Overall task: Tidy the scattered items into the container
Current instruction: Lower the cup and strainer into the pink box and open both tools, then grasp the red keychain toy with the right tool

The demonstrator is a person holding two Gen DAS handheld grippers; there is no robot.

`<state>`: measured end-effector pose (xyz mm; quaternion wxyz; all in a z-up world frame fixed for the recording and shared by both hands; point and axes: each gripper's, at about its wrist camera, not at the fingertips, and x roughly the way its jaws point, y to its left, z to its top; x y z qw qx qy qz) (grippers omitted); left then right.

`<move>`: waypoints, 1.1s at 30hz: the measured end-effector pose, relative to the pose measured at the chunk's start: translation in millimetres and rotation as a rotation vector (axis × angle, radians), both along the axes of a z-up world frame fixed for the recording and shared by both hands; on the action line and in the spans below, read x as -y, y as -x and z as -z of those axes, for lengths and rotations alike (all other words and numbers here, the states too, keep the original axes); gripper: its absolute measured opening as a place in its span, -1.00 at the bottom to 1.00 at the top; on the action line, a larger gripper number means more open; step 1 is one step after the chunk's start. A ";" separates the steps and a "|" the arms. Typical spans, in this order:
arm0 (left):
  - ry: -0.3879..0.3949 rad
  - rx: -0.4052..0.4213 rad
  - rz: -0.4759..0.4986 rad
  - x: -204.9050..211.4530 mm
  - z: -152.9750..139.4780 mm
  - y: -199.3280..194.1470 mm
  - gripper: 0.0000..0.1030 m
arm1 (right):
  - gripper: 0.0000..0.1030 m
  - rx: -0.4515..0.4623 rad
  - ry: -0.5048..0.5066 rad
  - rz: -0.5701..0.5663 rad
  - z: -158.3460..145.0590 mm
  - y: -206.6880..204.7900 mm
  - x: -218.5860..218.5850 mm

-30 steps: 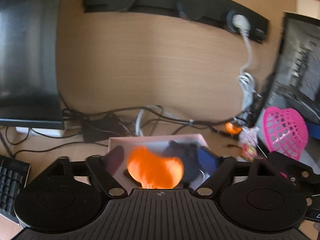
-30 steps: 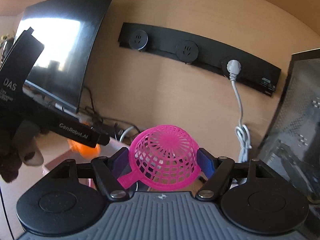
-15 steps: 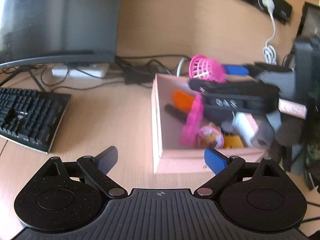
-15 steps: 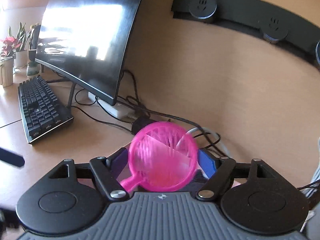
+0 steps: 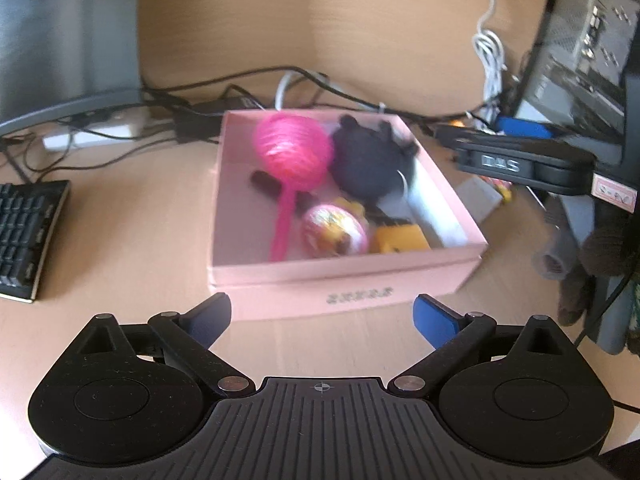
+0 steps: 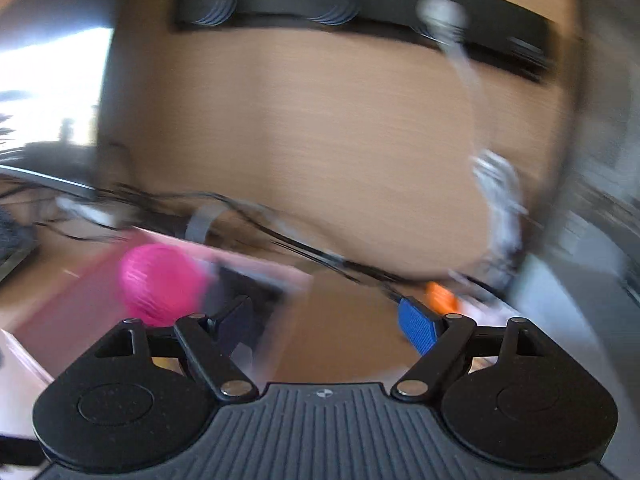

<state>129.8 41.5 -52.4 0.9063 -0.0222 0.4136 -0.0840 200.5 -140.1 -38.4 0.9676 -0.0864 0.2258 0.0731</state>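
Pink strainer [image 5: 294, 152] lies in pink box [image 5: 344, 270]; L [image 5: 322, 314] & R gripper [image 6: 326, 322] jaws released, empty.

Black keyboard [image 5: 28, 236] at left, tangled cables [image 5: 192, 96], white cord [image 5: 490, 52], perhaps a monitor [image 5: 68, 36] behind

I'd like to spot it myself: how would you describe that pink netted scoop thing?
Find the shallow pink box on the wooden desk, between the keyboard and the computer tower. At its far end lies the pink mesh scoop, beside a dark plush toy. It alone has a round lattice bowl and a long thin handle.
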 end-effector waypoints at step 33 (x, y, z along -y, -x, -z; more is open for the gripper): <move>0.010 -0.129 -0.037 -3.7 22.1 -15.9 0.97 | 0.39 -0.206 -0.043 0.452 75.5 -113.8 49.9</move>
